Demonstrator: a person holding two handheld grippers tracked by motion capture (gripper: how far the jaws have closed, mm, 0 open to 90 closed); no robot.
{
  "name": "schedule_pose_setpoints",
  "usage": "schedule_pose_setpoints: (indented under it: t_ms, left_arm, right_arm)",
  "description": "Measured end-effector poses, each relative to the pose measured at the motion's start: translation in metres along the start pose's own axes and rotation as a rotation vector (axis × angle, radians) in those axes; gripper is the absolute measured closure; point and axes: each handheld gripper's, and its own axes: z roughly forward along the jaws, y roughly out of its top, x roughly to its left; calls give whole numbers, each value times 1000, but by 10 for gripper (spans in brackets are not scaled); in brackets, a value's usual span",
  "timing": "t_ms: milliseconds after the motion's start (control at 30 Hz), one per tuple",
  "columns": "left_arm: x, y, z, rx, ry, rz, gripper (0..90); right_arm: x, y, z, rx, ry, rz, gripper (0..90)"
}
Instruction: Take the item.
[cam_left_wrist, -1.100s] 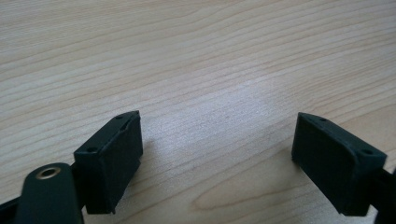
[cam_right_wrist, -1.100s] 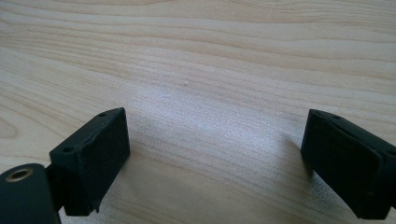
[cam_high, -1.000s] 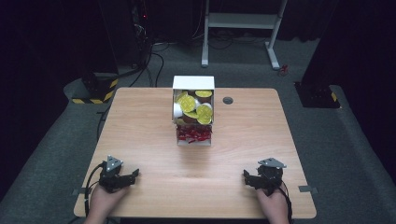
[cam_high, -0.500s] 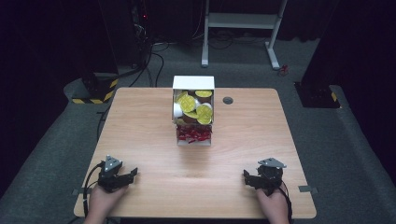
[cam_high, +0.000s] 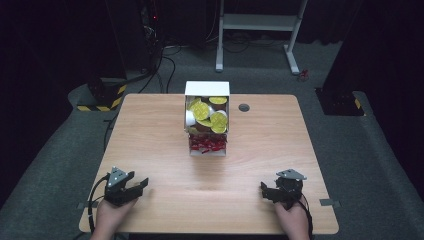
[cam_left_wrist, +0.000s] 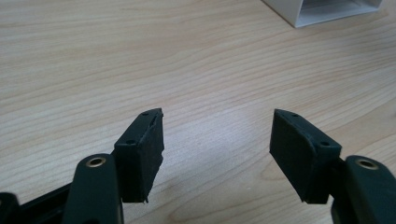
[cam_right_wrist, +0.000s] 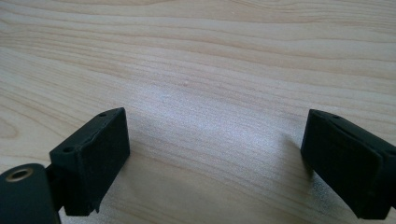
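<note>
We find the table (cam_high: 150, 130) open along its near edge and on both side margins. One obstacle stands on the centreline toward the far edge: a white box (cam_high: 207, 90) of yellow-lidded cups (cam_high: 201, 111) with red packets (cam_high: 207, 144) at its near end.

My matt black plastic left gripper (cam_left_wrist: 217, 140) and right gripper (cam_right_wrist: 215, 158), with rough-edged rubbery pads, rest over a pale table (cam_high: 150, 130) of smooth, satin wood-grain laminate; beyond, a white matt box (cam_high: 207, 90).

Box (cam_high: 207, 90) mid-table (cam_high: 150, 130), left gripper (cam_high: 136, 186) near-left, right gripper (cam_high: 266, 191) near-right
</note>
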Motion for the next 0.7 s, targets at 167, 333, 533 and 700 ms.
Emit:
schedule_pose_setpoints:
  t_ms: [167,333,533,700]
  left_arm:
    - [-2,1,-2,-19,-4,4,364]
    - [-4,2,-3,-19,-2,7,364]
    - [-10,5,-2,-21,-6,21,363]
    - [-19,8,-3,-21,-10,43,364]
  right_arm:
    - [0,0,0,0,0,0,79]
    - [0,0,0,0,0,0,78]
    - [0,0,0,0,0,0,79]
    - [0,0,0,0,0,1,79]
